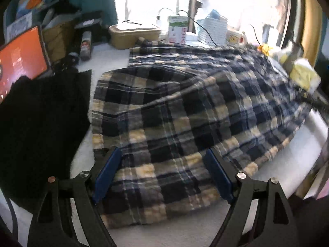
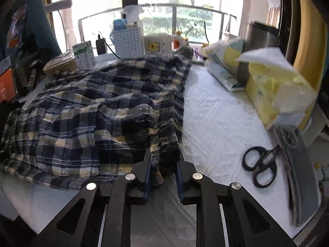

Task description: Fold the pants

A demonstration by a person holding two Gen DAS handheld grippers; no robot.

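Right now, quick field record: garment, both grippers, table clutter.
garment: plaid pants, spread rumpled on the white table cover
left hand-held gripper: open, above the pants' near end
right hand-held gripper: shut on the gathered waistband
clutter: scissors, tissue box, both right of the pants

I can't read any wording from here. Ahead of my right tool, the green-and-white carton (image 2: pixel 83 54) carries print too blurred to make out, and the white container (image 2: pixel 154 46) shows only a yellow cartoon figure.
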